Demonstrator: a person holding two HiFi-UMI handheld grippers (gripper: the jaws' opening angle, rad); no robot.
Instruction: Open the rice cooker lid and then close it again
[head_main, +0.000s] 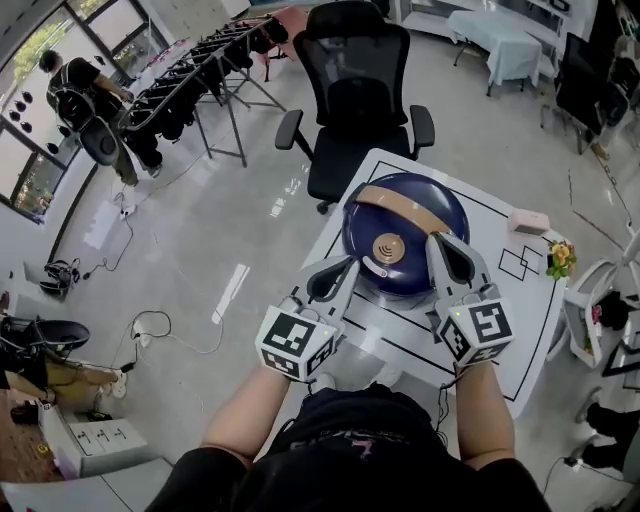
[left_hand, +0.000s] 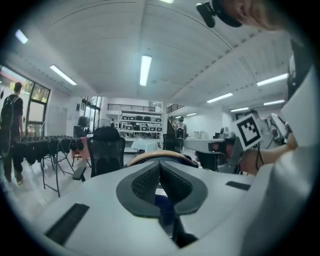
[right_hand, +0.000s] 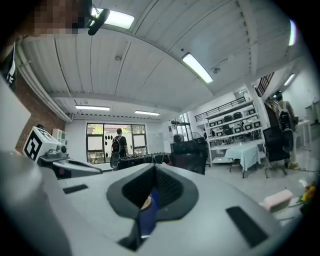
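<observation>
A round dark-blue rice cooker with a tan handle and a gold centre knob stands on the white table, its lid down. My left gripper is shut, with its tips at the cooker's front left edge and nothing between the pads. My right gripper is shut too, its tips over the lid's right side. In the left gripper view the left gripper shows closed jaws, and the cooker's tan handle rises just beyond them. In the right gripper view the right gripper is closed, with the blue cooker showing below.
A black office chair stands behind the table. A pink block and a small bunch of flowers lie at the table's right edge. A rack of dark gear and a person are far left. Cables lie on the floor.
</observation>
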